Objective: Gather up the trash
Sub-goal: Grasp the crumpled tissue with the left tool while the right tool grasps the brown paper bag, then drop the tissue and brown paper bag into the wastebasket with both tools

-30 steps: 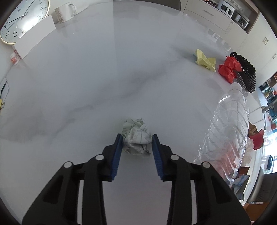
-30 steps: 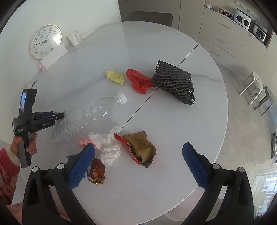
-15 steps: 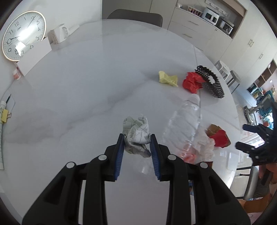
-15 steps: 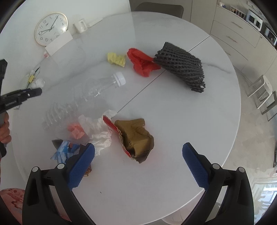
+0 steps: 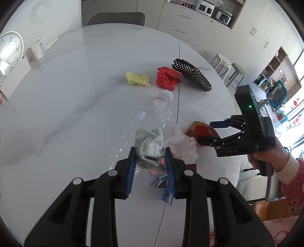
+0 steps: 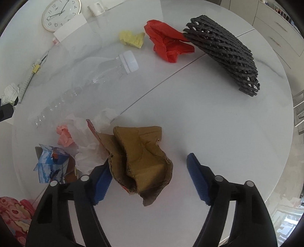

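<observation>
In the left wrist view, a wall clock point(image 5: 9, 49) sits at the far left edge, with a white mug point(image 5: 36, 51) just to its right on the round white table point(image 5: 76, 98). Low in the middle of the frame the left gripper point(image 5: 150, 158) is closed onto a crumpled printed paper ball point(image 5: 151, 150), both blue pads pressed against its sides. A clear plastic bottle point(image 5: 152, 117) lies behind the ball, its white cap pointing toward the upper middle. Above it sit a yellow paper wad point(image 5: 137, 79), then a red paper wad point(image 5: 167, 78), then a black mesh sleeve point(image 5: 191, 74). To the right of the ball lies a white tissue point(image 5: 185, 144). At the right edge a hand point(image 5: 271, 159) holds the other gripper over the table.

In the right wrist view, the clock point(image 6: 60, 14) is in the upper left. A blue printed wrapper point(image 6: 51, 161) lies at lower left, with a pink scrap point(image 6: 64, 135) above it and the tissue point(image 6: 85, 140) beside it. The right gripper point(image 6: 150, 172) stands wide open at the bottom centre, its pads on either side of a crumpled brown cardboard piece point(image 6: 140, 157); the left pad is at the cardboard's edge, the right pad clearly apart from it. The mesh sleeve point(image 6: 224, 51) fills the upper right.
</observation>
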{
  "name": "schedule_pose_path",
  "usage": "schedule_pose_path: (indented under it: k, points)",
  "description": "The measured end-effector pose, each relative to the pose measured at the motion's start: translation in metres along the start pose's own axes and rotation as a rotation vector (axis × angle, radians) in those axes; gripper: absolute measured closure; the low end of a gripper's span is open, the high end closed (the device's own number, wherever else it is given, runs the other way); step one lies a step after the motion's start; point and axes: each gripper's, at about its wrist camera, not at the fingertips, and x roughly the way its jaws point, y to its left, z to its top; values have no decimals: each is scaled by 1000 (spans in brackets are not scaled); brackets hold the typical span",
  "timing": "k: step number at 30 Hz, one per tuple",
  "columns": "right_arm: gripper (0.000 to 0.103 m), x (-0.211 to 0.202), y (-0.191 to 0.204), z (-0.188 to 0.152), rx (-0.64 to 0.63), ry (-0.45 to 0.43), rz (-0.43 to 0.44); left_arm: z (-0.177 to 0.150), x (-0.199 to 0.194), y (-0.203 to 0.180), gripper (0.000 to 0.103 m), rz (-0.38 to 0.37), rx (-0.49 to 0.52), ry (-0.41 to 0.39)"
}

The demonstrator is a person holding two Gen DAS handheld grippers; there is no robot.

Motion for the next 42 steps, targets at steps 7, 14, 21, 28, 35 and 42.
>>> schedule_pose_path:
  k: [7,14,21,28,35,42]
  points:
    - [50,-7,-2,-4,11,-21,2,2,1,-21,73,-14,55,4]
    - [50,-55,-29,-44,143,-103,21,2,0,-69,73,-66,156,17]
    - [50,-122,-67,-131,304,-144,-76,-8,14,-172,73,-209,348,72]
    - [50,-164,-107,-223,478,-170,-168,-30,39,-294,73,-369,560,131]
    - [50,-180,-135,-273,556,-197,-195,-42,56,-357,38,-349,624,144]
    - [50,-171,-141,-283,549,-190,-157,-29,31,-327,25,-265,525,79]
